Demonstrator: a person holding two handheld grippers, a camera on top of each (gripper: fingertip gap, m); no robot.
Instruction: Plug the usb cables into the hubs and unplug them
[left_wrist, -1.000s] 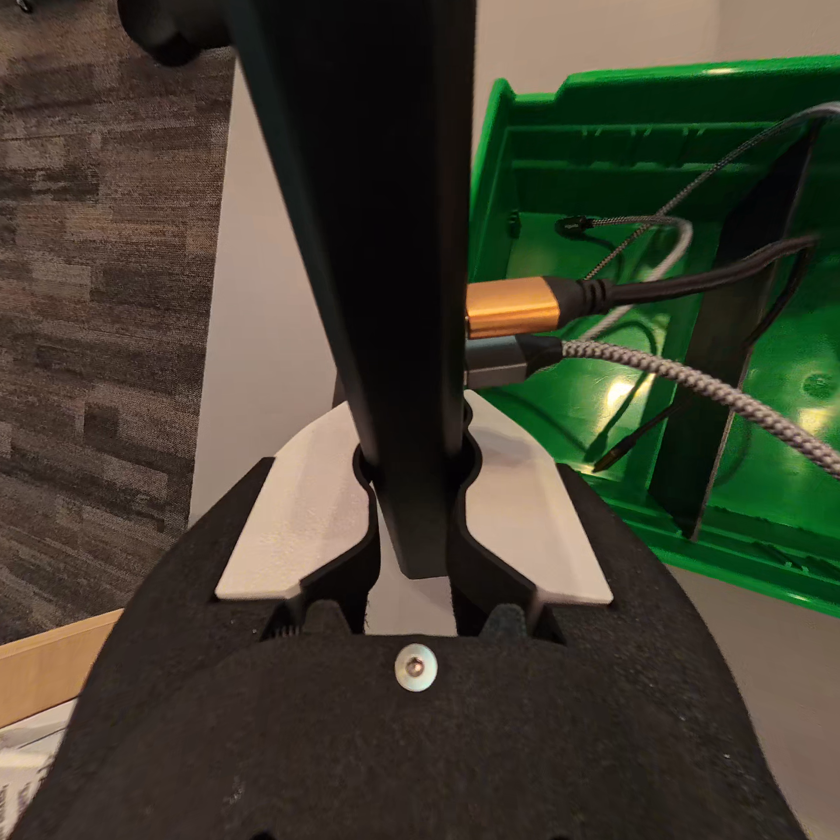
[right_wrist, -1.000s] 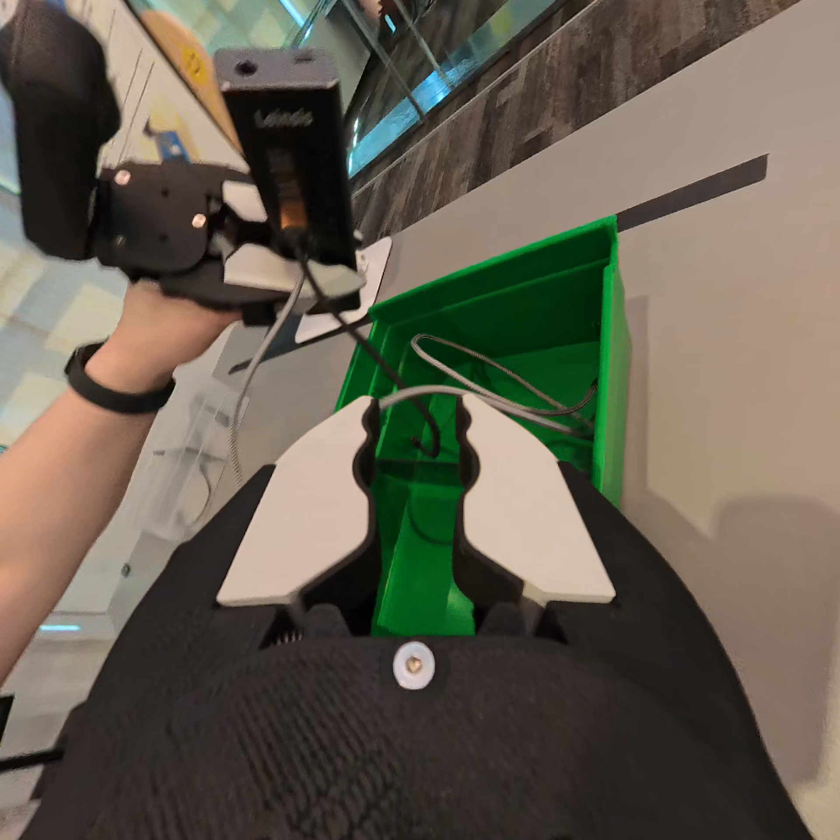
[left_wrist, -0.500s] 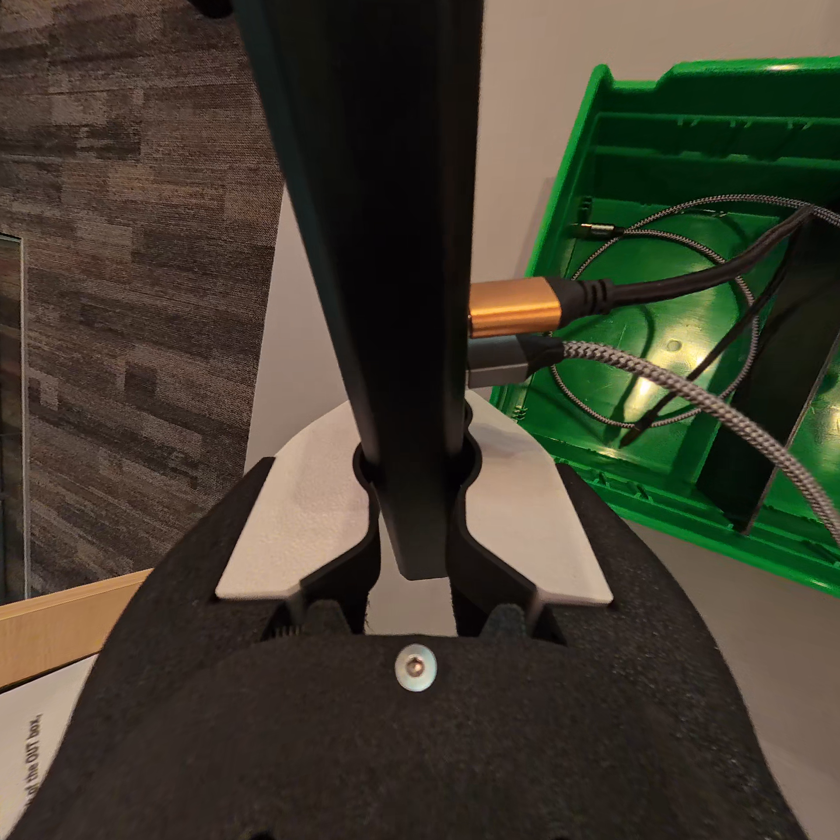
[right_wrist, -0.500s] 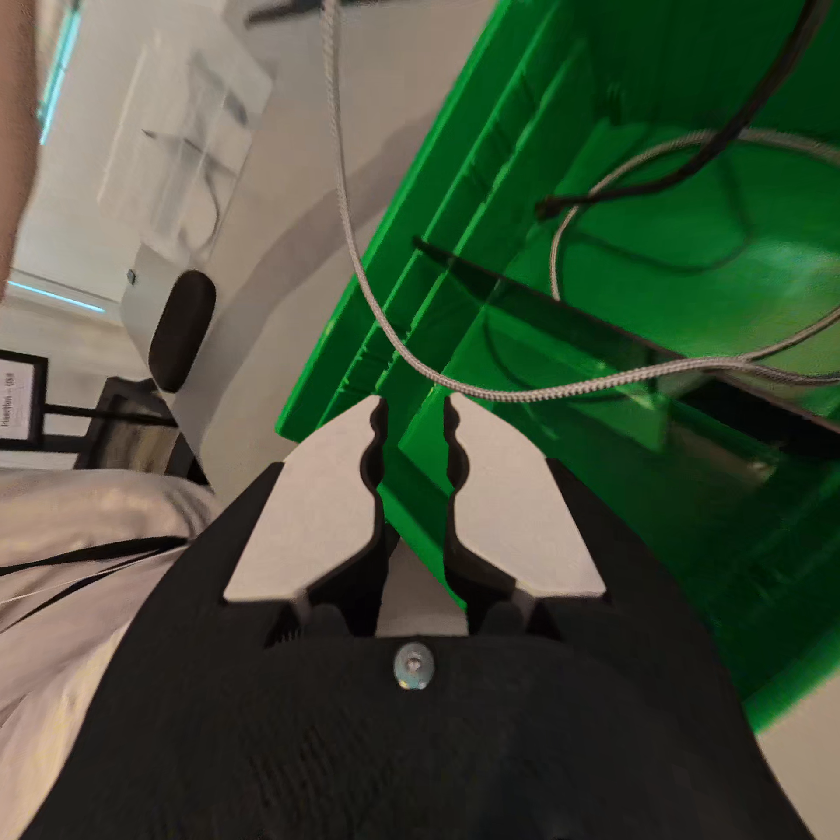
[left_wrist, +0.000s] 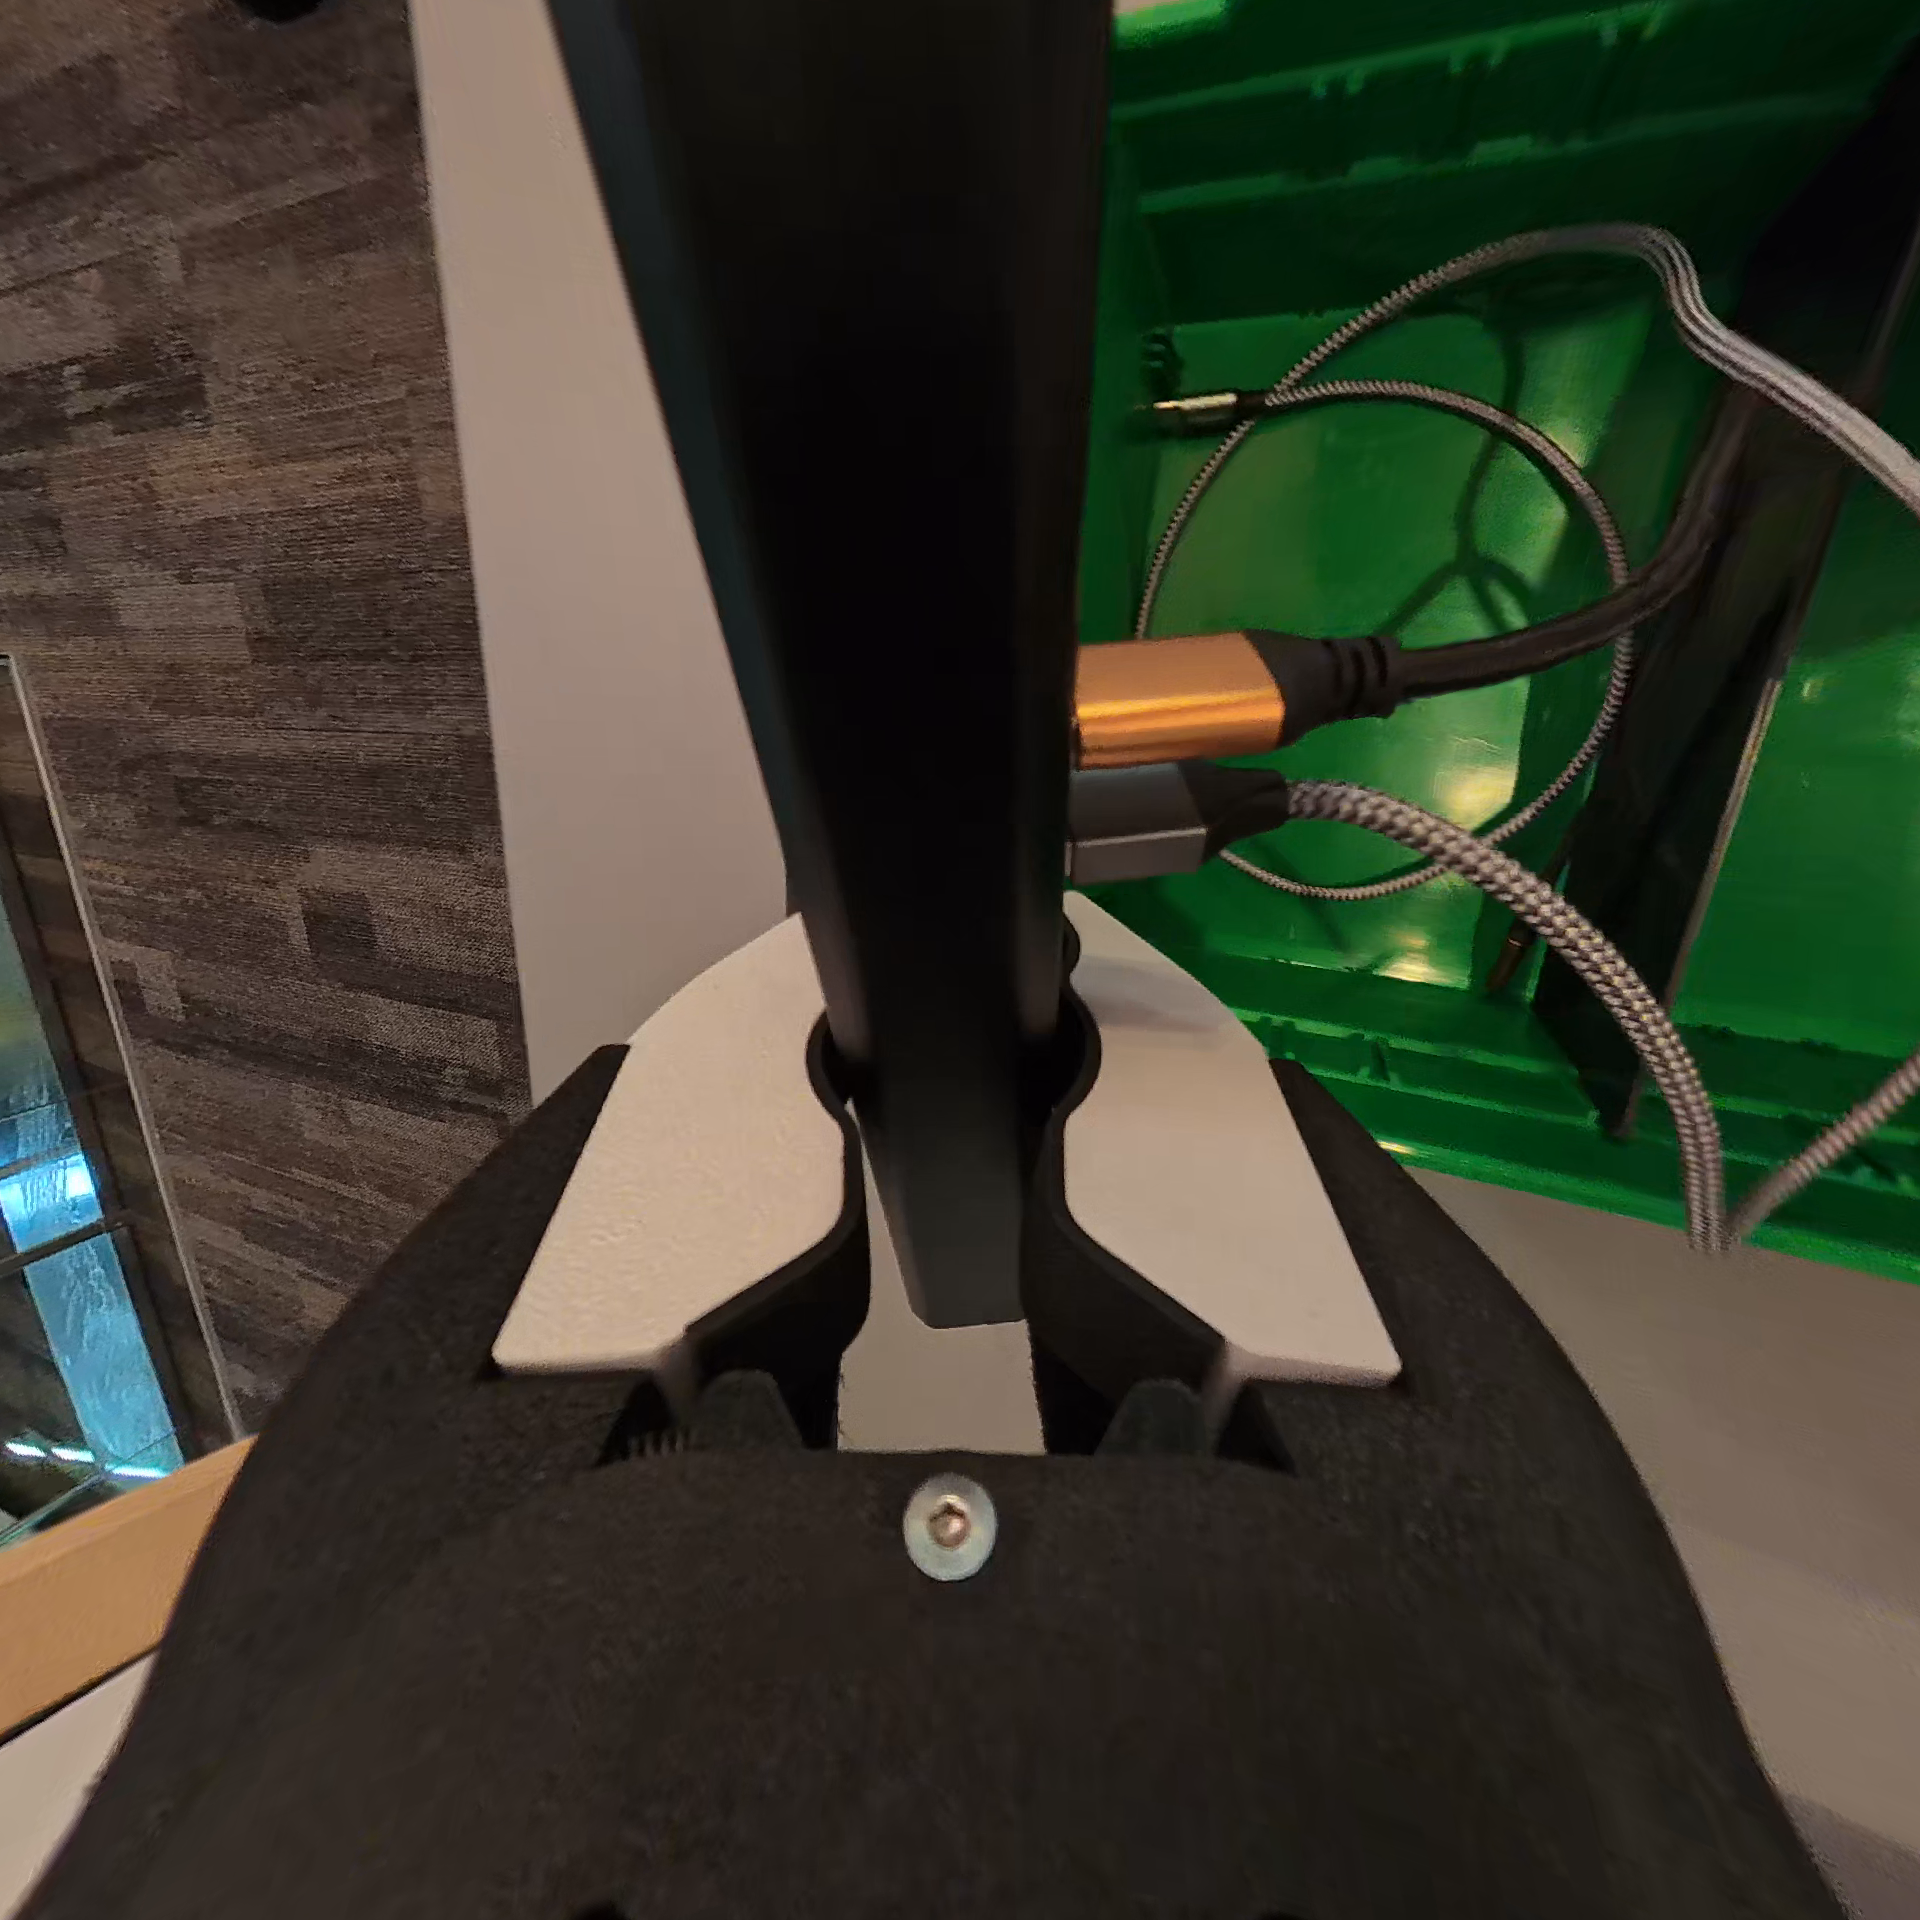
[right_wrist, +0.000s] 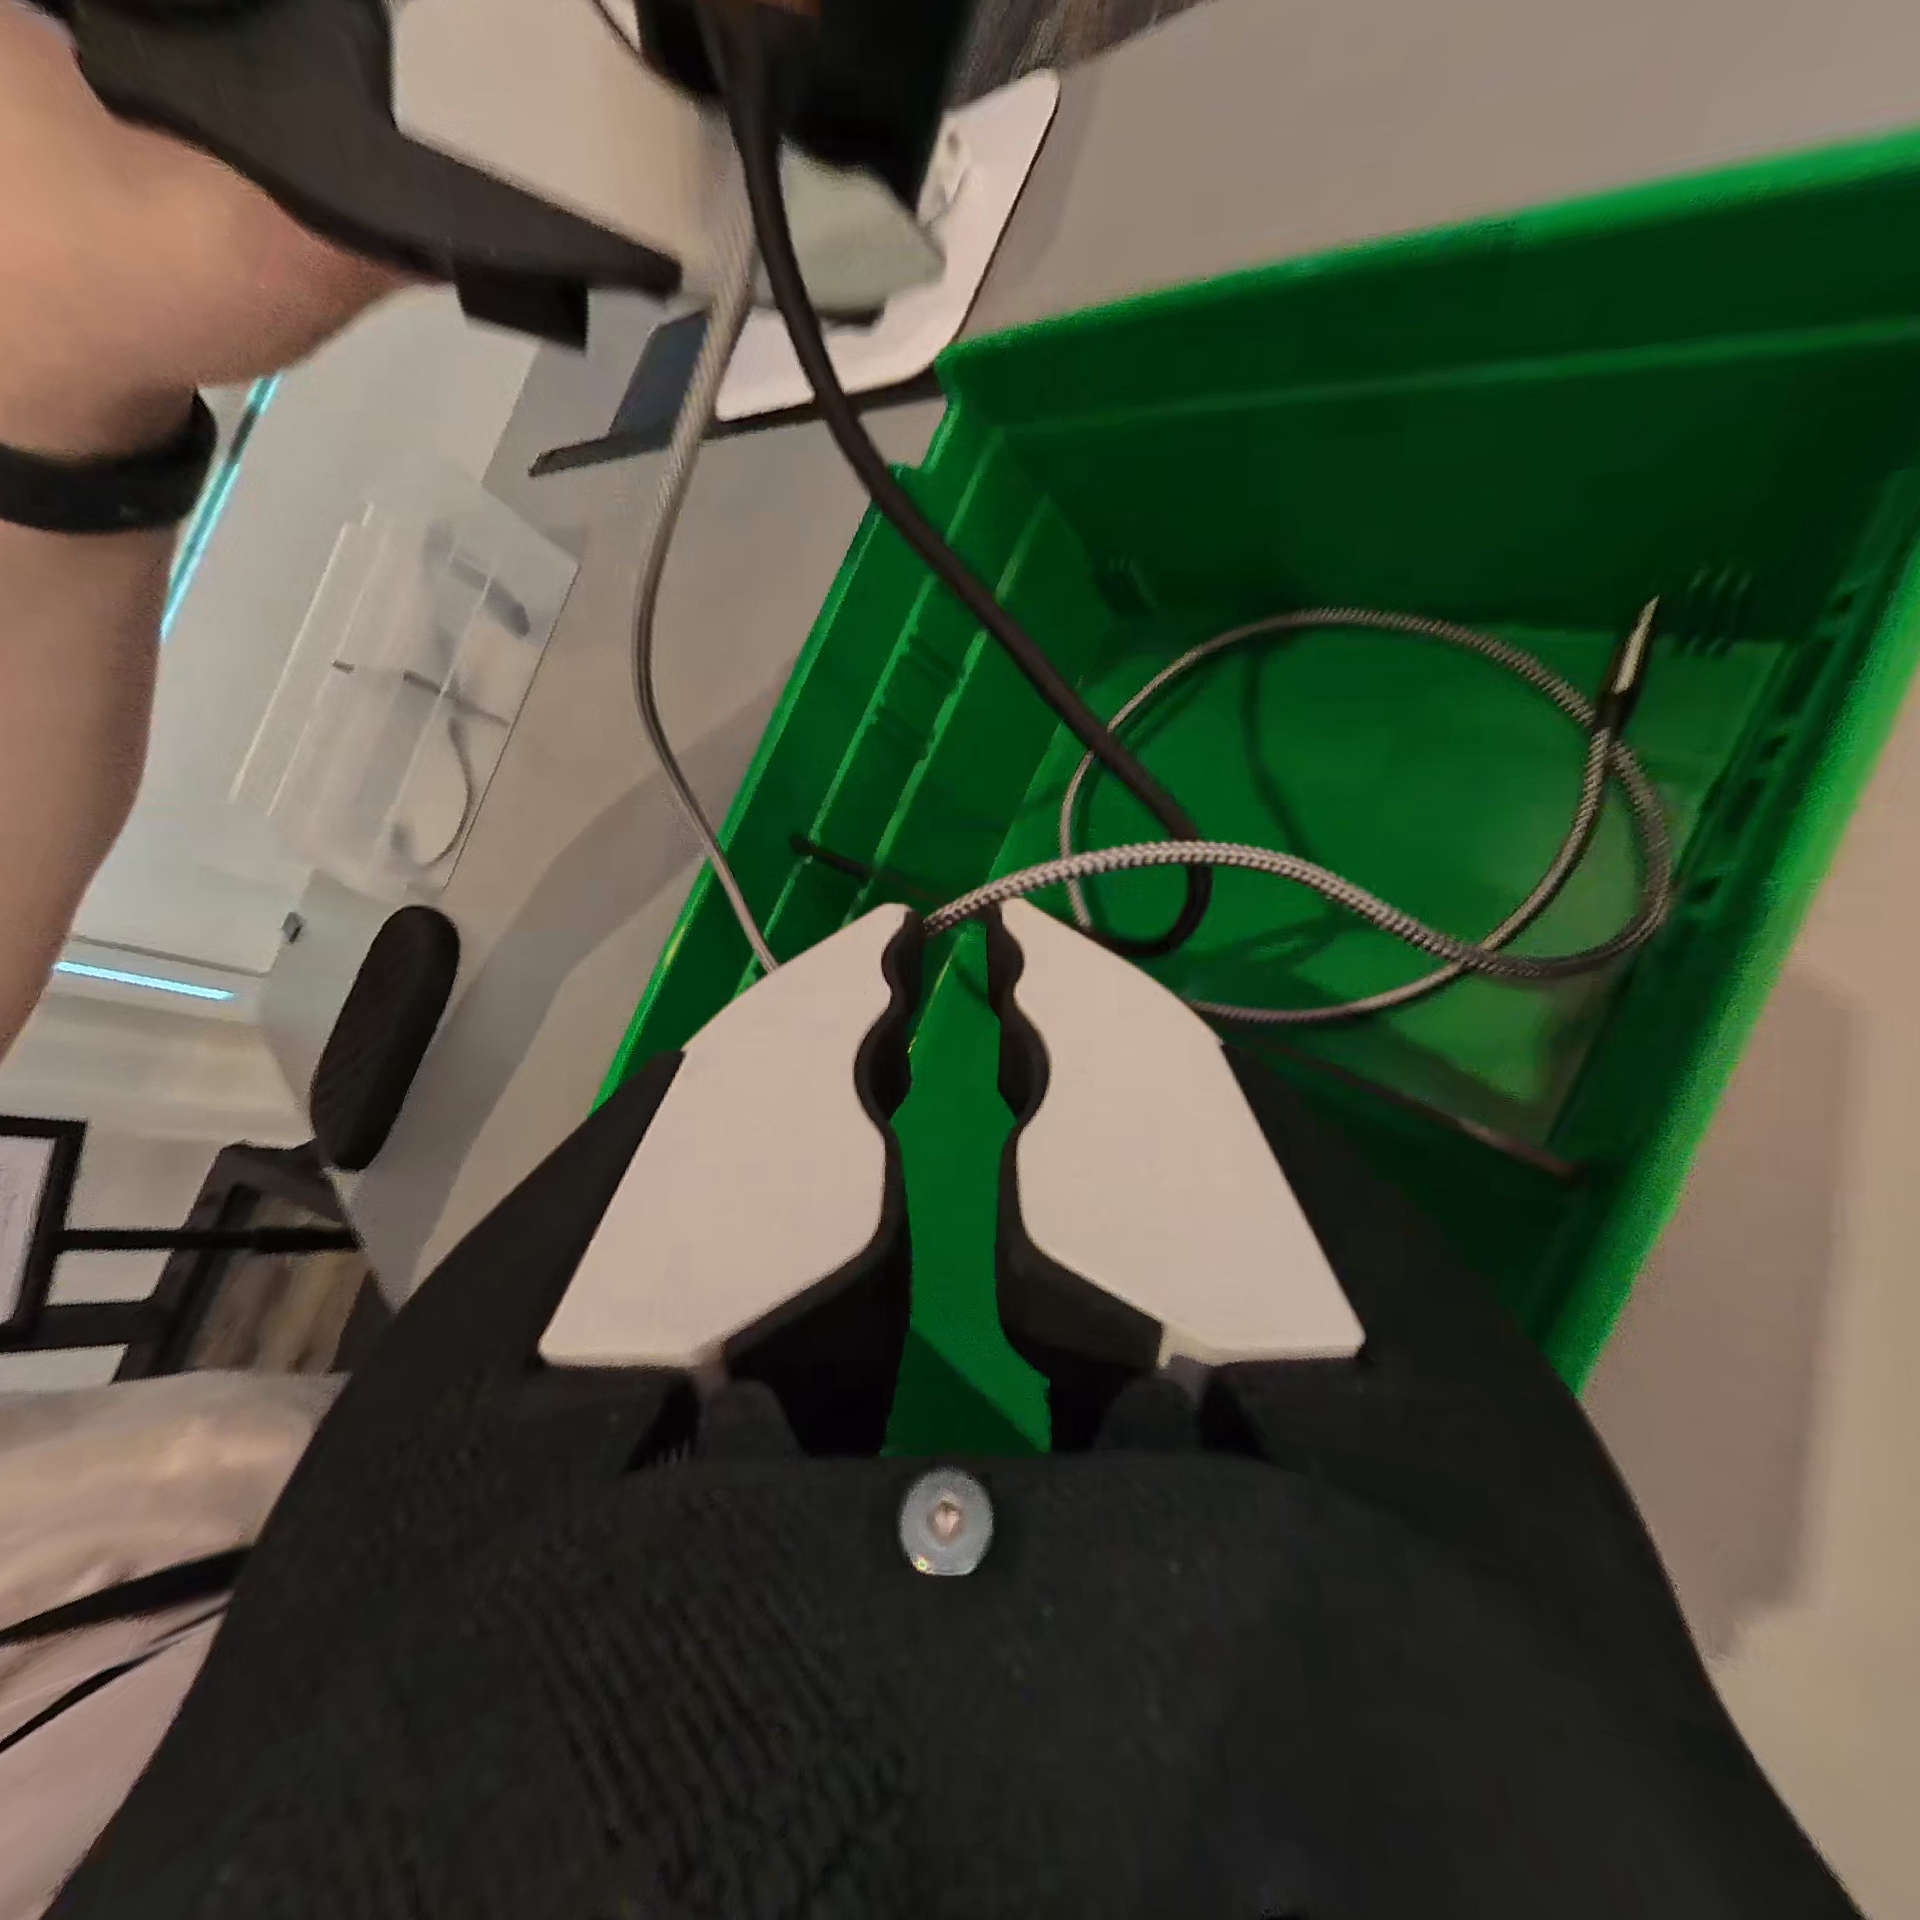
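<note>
My left gripper (left_wrist: 945, 997) is shut on a long black hub (left_wrist: 904, 520) and holds it upright in the air. Two plugs sit in the hub's right side: an orange plug (left_wrist: 1174, 701) on a black cable and a grey plug (left_wrist: 1138, 831) on a braided grey cable (left_wrist: 1558, 935). Both cables trail into a green bin (left_wrist: 1351, 1049). My right gripper (right_wrist: 951, 935) is open with a narrow gap, over the bin's near wall. The braided cable (right_wrist: 1143, 860) runs right at its fingertips; the black cable (right_wrist: 935, 561) hangs from the left gripper (right_wrist: 727, 156) above.
A black divider (left_wrist: 1683, 831) splits the bin. A loose cable end (right_wrist: 1626, 665) lies in the far compartment of the bin (right_wrist: 1455, 270). A clear plastic box (right_wrist: 416, 665) stands on the grey table to the left. A person's hand with a black wristband (right_wrist: 94, 488) holds the left gripper. My right fingertips sit around 15 centimetres from my left ones.
My right gripper has narrowed its jaws and tilted back up, so the left gripper and hub show above again. The braided cable now lies at its fingertips. The left gripper came closer to the bin.
</note>
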